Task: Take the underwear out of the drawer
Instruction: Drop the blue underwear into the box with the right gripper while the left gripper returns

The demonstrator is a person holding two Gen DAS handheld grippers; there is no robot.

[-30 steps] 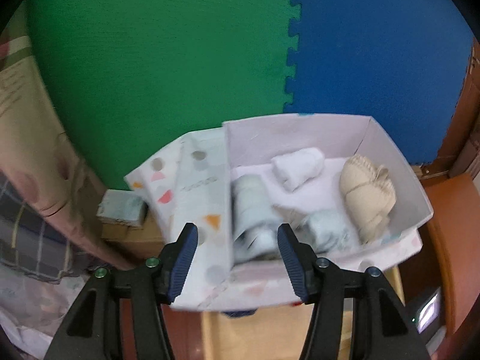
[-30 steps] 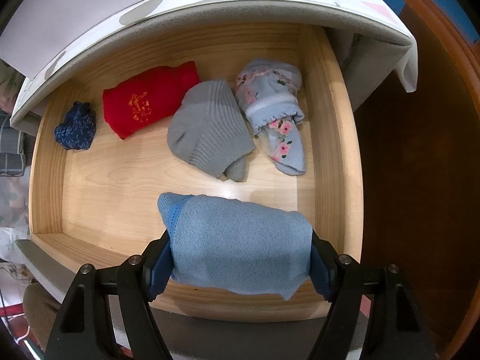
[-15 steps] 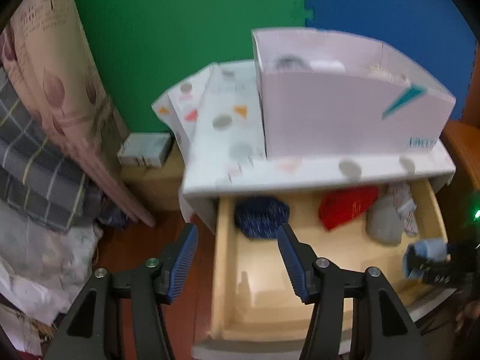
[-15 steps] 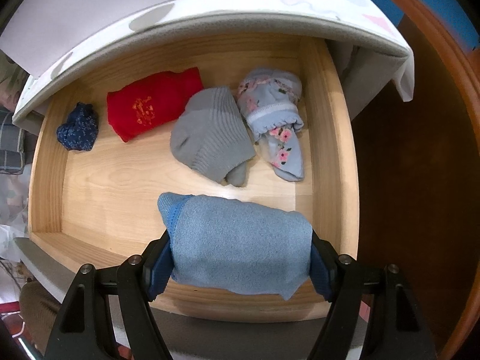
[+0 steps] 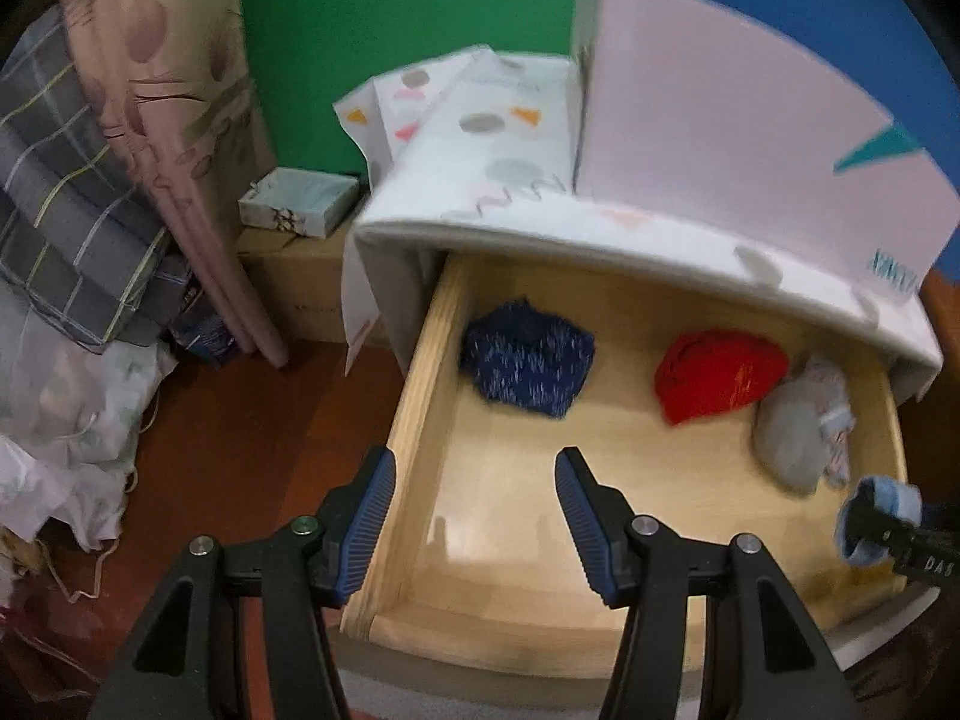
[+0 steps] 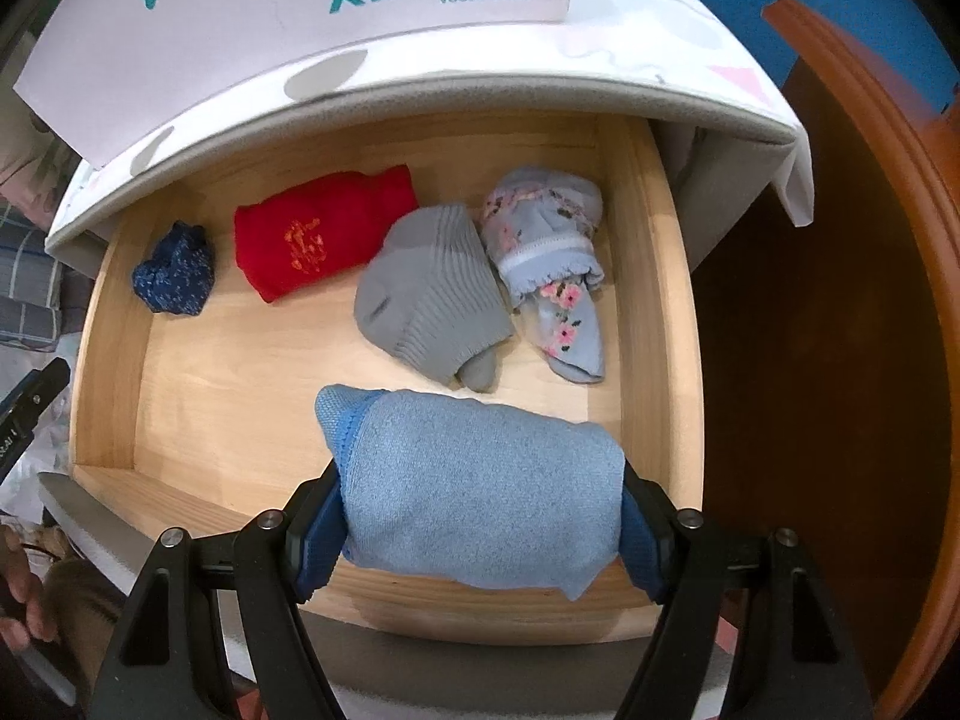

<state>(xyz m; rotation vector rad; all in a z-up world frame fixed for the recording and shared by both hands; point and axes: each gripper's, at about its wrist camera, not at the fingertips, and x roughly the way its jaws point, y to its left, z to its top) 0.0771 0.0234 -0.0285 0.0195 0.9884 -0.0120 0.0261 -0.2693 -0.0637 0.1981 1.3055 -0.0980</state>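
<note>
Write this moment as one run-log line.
right gripper: shut on light blue roll | left gripper: open, empty, over drawer | stage: lifting out

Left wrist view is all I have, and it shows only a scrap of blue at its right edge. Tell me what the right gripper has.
Observer: The right gripper is shut on a folded light blue bundle, with its fingers pressing on either end.
Operator: Describe what hides behind the grey piece.
Observer: A pale blue floral piece lies against the grey piece, near the right wall of the drawer.
Operator: Read me the box.
Observer: The box says XINCCI VOGUE SHOES.
</note>
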